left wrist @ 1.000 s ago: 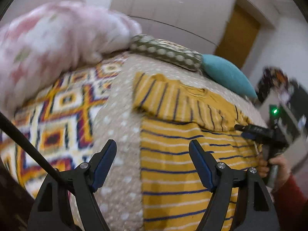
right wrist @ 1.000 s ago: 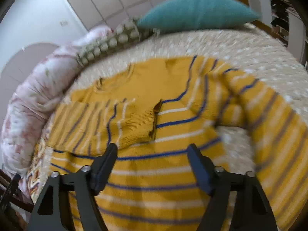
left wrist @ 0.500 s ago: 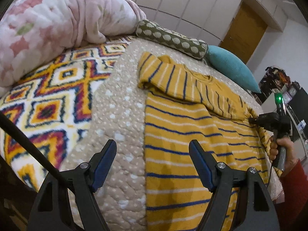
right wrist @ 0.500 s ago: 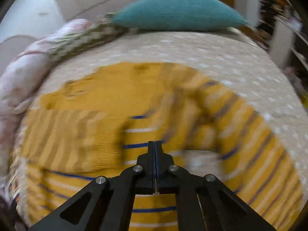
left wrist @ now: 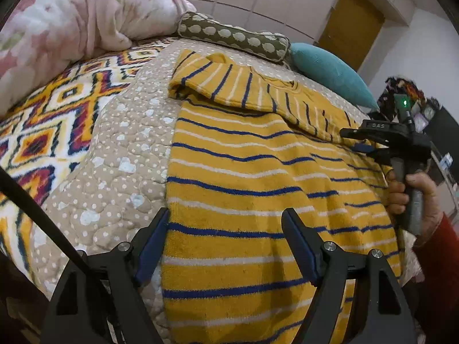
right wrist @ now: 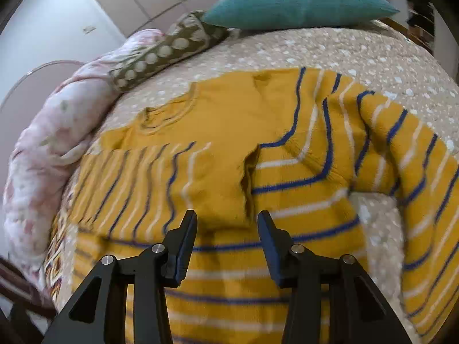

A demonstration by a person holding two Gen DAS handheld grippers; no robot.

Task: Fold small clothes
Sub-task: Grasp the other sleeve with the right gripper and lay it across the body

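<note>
Both claws are standing spread with nothing between the pads: the left gripper point(left wrist: 226, 243) is hanging wide over the lower hem, and the right gripper point(right wrist: 226, 240), whose jaws have just been opening, is hovering above the folded left sleeve's cuff. Under them a beige dotted quilt point(left wrist: 120, 154) is covering the bed, with a patterned blanket point(left wrist: 43, 126), pink duvet point(left wrist: 71, 14), spotted bolster point(left wrist: 232, 38) and teal cushion point(right wrist: 298, 0) near white wardrobe panels. On the quilt the yellow striped sweater point(left wrist: 243, 189) is lying flat, collar toward the cushions, long axis running from hem to pillows.
</note>
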